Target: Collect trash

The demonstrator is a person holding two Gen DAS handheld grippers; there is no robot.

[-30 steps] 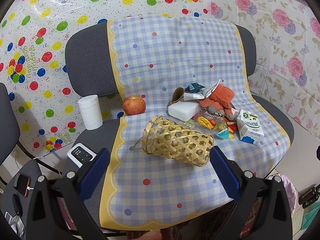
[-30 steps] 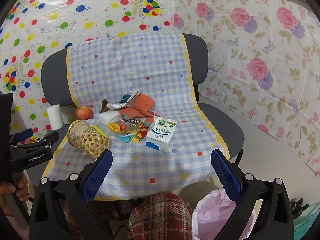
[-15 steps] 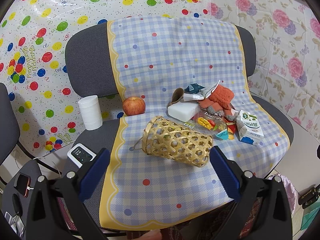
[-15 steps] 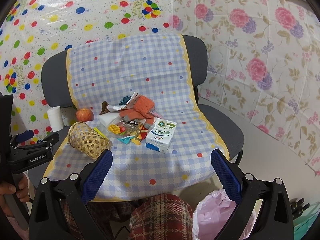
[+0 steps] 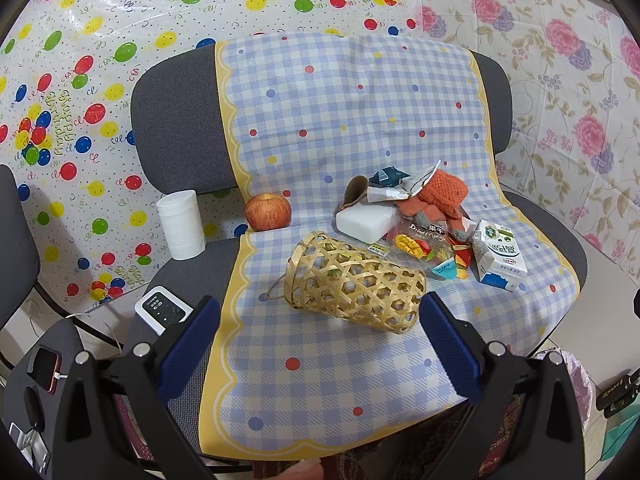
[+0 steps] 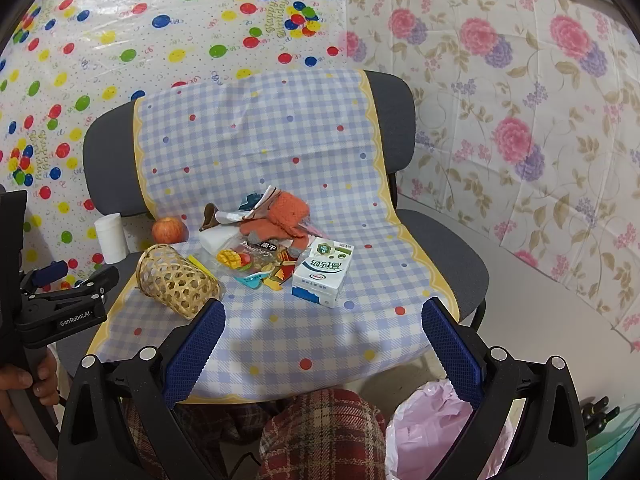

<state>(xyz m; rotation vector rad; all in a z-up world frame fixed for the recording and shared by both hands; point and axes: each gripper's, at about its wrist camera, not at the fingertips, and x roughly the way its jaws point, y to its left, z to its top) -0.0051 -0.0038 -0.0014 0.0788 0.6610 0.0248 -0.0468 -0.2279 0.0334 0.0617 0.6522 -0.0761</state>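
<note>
A chair (image 6: 448, 240) draped in checked cloth (image 5: 360, 128) holds a trash pile (image 6: 276, 240) mid-seat; both the left gripper (image 5: 320, 334) and the right gripper (image 6: 324, 334) hang spread and empty; the basket (image 5: 352, 286), lying on its side near the front edge, could roll off if nudged.

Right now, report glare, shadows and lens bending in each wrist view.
Left wrist view: sharp, even light; glare on the balloon wall sheet; soft shadow under the basket; chair back bows near the dark corners. Right wrist view: faint shadows on the checked cloth; floral wall curves.

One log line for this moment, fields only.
left gripper: open, empty | right gripper: open, empty | basket: on its side | milk carton: untouched | trash bag: below seat
</note>
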